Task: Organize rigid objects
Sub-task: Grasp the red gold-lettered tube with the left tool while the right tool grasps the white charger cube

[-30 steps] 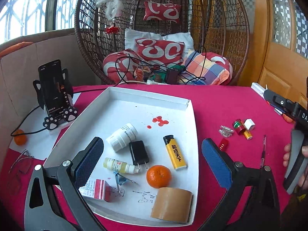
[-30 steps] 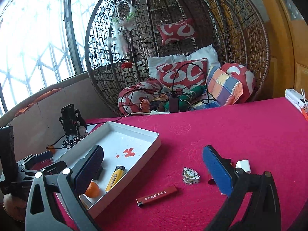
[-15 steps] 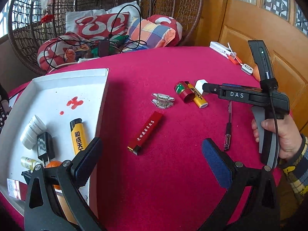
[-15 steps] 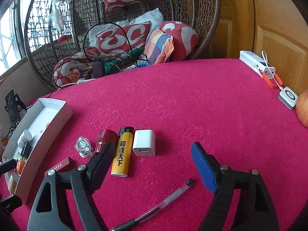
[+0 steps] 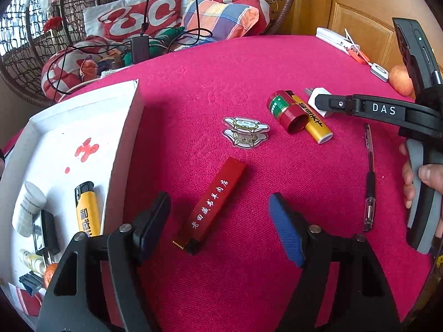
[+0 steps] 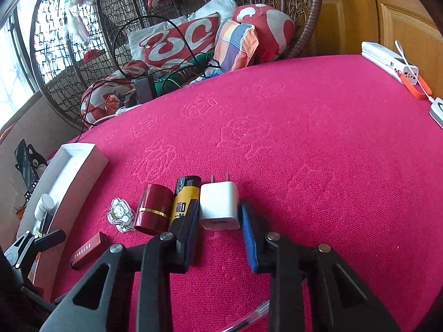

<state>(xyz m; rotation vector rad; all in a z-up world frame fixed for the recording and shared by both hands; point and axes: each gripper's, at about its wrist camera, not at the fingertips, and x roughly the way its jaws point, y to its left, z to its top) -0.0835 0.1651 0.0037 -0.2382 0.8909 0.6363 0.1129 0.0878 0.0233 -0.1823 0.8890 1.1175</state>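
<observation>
A red bar with white lettering (image 5: 213, 204) lies on the pink tablecloth between the fingers of my left gripper (image 5: 218, 215). Its jaws are closing and the pads stand clear of the bar. My right gripper (image 6: 220, 218) is closing on a white plug charger (image 6: 218, 206), with both pads against its sides while it rests on the cloth. Left of the charger lie a yellow lighter (image 6: 185, 196), a red cylinder (image 6: 153, 210) and a clear cartoon badge (image 6: 120, 213). A pen (image 5: 369, 174) lies to the right. The white tray (image 5: 121, 127) at the left holds another lighter (image 5: 87, 210) and a white bottle (image 5: 27, 207).
A person's hand (image 5: 423, 177) grips the right tool. A white power bank (image 6: 387, 58) and a round fruit (image 5: 400, 80) sit at the table's far right. Behind the table stands a wicker chair with cushions and cables (image 6: 180, 41). A phone stand (image 6: 26, 166) is left of the tray.
The left gripper swung right from the tray, came down over the red bar and narrowed. The right gripper dropped onto the white charger and closed around it.
</observation>
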